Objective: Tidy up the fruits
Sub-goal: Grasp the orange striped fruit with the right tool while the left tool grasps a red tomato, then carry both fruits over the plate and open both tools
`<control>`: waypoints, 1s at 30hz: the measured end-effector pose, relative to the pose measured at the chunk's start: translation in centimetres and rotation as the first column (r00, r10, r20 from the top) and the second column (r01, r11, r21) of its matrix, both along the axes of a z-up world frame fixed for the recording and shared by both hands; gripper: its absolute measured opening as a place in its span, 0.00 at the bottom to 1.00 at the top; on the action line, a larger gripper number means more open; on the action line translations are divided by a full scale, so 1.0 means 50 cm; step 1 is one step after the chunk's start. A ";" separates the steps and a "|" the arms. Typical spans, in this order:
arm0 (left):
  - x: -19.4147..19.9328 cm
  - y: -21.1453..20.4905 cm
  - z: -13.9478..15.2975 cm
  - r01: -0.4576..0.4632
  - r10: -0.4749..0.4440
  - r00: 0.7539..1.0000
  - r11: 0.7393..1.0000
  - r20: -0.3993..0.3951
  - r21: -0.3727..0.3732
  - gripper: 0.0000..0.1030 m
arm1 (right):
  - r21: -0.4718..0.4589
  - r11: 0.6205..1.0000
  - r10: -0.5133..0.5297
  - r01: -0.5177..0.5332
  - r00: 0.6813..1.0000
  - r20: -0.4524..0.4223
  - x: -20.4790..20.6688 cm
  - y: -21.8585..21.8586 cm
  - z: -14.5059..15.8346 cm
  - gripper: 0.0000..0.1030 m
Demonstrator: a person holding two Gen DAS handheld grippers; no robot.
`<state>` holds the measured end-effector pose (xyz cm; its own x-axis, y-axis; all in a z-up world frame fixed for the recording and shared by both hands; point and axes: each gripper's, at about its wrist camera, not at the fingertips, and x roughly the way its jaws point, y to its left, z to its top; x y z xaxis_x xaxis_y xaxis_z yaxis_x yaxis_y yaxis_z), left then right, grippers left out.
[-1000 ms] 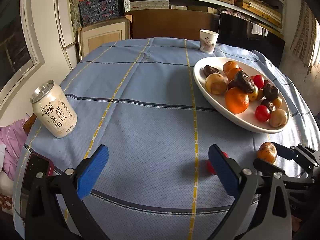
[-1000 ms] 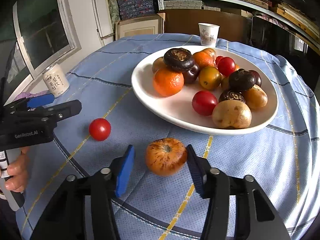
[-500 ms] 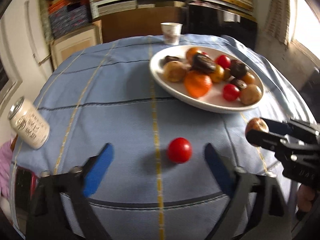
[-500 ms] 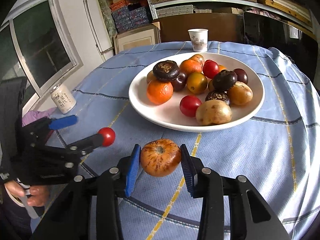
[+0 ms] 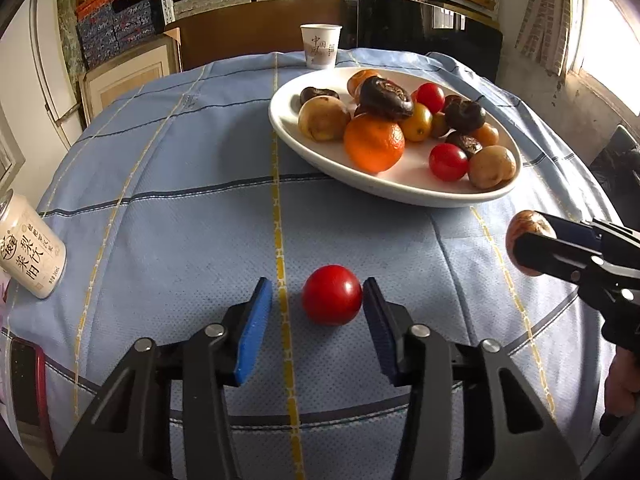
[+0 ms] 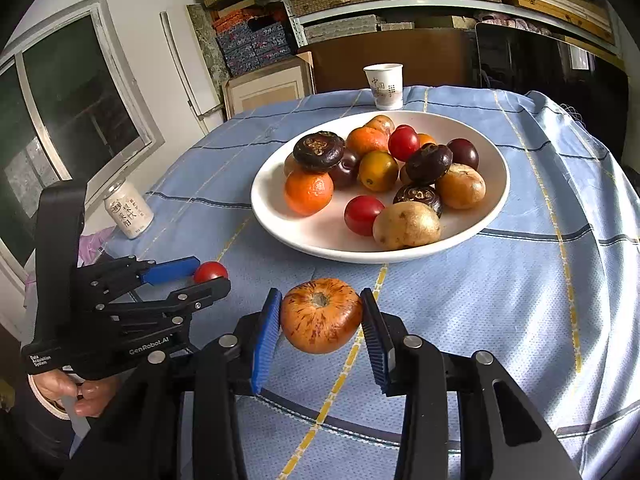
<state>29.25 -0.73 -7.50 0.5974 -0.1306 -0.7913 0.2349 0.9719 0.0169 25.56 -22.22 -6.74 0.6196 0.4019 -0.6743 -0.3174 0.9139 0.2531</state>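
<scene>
A red tomato (image 5: 331,295) lies on the blue tablecloth between the fingers of my left gripper (image 5: 318,304); the right pad touches it, the left pad stands a little off. It also shows in the right wrist view (image 6: 210,271) beside the left gripper (image 6: 188,276). My right gripper (image 6: 321,316) is shut on a striped orange-brown fruit (image 6: 321,315) and holds it above the cloth; the fruit shows in the left wrist view (image 5: 528,240). A white plate (image 5: 296,128) (image 6: 492,208) with several fruits stands beyond both grippers.
A drink can (image 5: 28,252) (image 6: 128,210) stands at the table's left edge. A paper cup (image 5: 320,46) (image 6: 384,86) stands behind the plate. A dark phone (image 5: 24,384) lies at the near left. Shelves and boxes fill the background.
My left gripper has moved forward around the red tomato and narrowed its fingers. My right gripper has closed on the striped fruit and lifted it off the cloth.
</scene>
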 end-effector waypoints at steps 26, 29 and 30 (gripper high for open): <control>-0.020 -0.019 0.020 0.026 -0.026 0.999 1.000 0.036 -0.005 0.27 | 0.008 1.000 0.001 -0.001 1.000 0.024 -0.006 -0.007 0.008 0.39; -0.032 -0.023 0.036 0.034 -0.033 0.998 0.999 0.055 -0.022 0.27 | 0.027 1.000 0.005 -0.006 0.999 0.035 -0.011 -0.011 0.017 0.39; -0.035 -0.023 0.045 0.037 -0.035 0.998 0.999 0.060 -0.034 0.27 | 0.034 0.999 0.006 -0.007 0.999 0.037 -0.012 -0.012 0.021 0.39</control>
